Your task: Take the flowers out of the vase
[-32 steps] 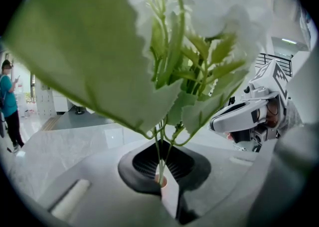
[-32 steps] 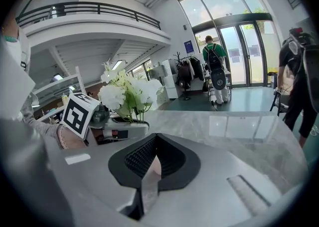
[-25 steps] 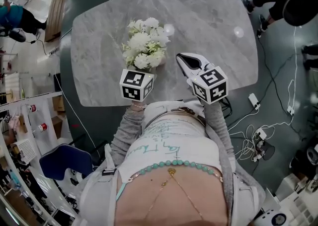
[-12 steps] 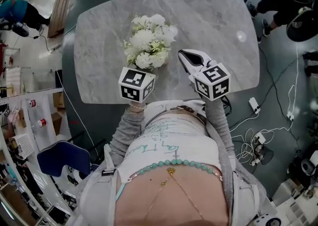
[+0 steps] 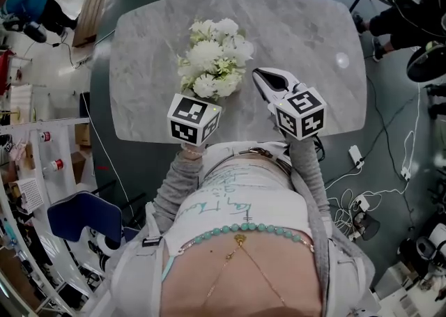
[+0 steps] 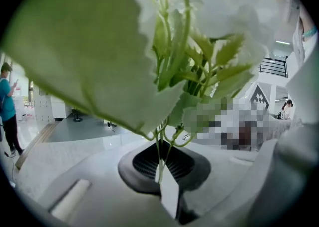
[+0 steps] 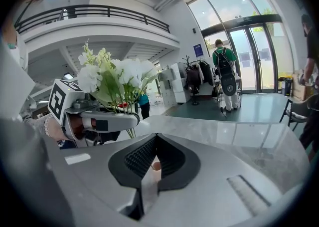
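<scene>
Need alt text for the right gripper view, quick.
The left gripper holds a bunch of white flowers by the stems over a grey marble table. In the foreground, the right gripper has its fingers together.

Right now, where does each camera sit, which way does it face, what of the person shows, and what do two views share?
Head view: on the person's head, facing steeply down at the table; torso, sleeves, left gripper and right gripper show.
Left gripper view: on that gripper, looking along jaws shut on flower stems; no hand shows.
Right gripper view: on that gripper, looking along jaws shut on a small pinkish thing, across the table; the left hand shows.
Shared: head and right gripper views both show the flowers.
</scene>
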A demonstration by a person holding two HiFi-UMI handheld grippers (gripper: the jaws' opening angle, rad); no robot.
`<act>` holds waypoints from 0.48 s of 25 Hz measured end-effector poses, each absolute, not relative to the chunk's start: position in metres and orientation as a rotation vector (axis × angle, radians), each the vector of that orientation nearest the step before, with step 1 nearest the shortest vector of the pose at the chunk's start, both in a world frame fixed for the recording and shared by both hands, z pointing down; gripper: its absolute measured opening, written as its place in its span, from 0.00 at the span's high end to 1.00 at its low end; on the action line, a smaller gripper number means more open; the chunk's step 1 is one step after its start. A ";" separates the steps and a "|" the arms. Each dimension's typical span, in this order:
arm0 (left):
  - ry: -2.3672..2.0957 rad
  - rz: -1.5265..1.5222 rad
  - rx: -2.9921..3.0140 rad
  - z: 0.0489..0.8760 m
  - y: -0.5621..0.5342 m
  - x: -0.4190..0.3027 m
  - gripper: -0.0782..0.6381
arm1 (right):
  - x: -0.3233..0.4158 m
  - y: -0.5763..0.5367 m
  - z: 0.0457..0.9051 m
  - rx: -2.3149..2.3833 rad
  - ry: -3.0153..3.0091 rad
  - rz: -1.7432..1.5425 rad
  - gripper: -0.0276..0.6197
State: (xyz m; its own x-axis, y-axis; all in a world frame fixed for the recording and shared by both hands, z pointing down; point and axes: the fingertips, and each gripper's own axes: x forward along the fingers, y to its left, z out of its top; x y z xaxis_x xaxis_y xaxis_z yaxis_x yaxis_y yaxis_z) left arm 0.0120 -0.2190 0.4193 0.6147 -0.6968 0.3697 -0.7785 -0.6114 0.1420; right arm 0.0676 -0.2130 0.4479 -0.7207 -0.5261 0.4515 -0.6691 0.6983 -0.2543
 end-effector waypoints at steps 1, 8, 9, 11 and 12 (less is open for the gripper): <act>-1.199 0.402 2.556 0.418 -0.219 0.012 0.88 | 0.067 -0.213 0.448 0.933 -2.565 0.577 0.91; -1.209 0.373 2.554 0.403 -0.216 0.007 0.88 | 0.061 -0.219 0.439 0.908 -2.591 0.550 0.91; -1.209 0.370 2.553 0.402 -0.216 0.007 0.88 | 0.060 -0.220 0.437 0.907 -2.594 0.546 0.92; -1.202 0.360 2.549 0.401 -0.215 0.007 0.88 | 0.061 -0.222 0.434 0.903 -2.600 0.537 0.91; -1.198 0.357 2.547 0.400 -0.215 0.008 0.88 | 0.061 -0.223 0.433 0.899 -2.603 0.531 0.92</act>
